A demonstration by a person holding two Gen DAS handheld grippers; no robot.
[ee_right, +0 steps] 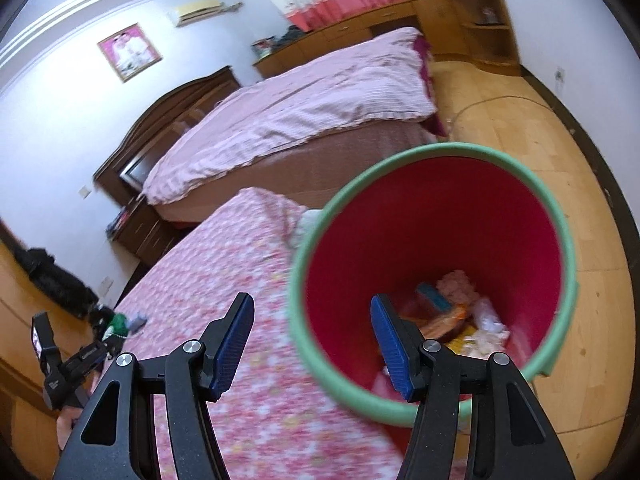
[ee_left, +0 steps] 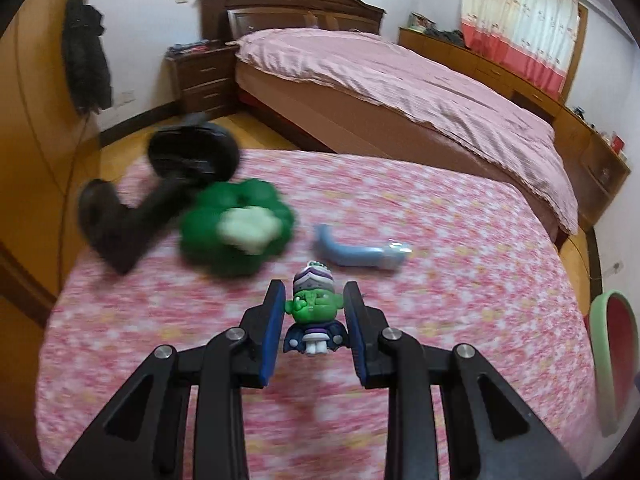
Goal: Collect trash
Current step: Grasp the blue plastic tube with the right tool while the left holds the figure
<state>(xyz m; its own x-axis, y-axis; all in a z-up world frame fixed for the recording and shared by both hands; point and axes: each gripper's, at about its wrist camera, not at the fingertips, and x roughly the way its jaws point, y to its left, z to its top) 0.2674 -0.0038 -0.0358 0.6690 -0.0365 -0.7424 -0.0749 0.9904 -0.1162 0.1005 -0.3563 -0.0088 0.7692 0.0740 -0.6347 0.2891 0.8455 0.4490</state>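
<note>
My left gripper point(ee_left: 315, 308) is shut on a small green-faced toy figure point(ee_left: 313, 316) and holds it above the pink floral tablecloth point(ee_left: 440, 280). Beyond it lie a blue tube point(ee_left: 360, 250), a green broccoli-like toy point(ee_left: 236, 228) and a black object point(ee_left: 160, 196). A red bin with a green rim point(ee_right: 436, 280) stands beside the table and holds several pieces of trash point(ee_right: 460, 316); its edge also shows in the left wrist view point(ee_left: 612, 360). My right gripper point(ee_right: 312, 340) is open and empty, over the bin's near rim.
A bed with a pink cover point(ee_left: 400, 80) stands behind the table, with a dark nightstand point(ee_left: 200, 76) to its left. Wooden cabinets point(ee_left: 520, 80) line the far wall. The other gripper point(ee_right: 80, 360) shows at the left of the right wrist view.
</note>
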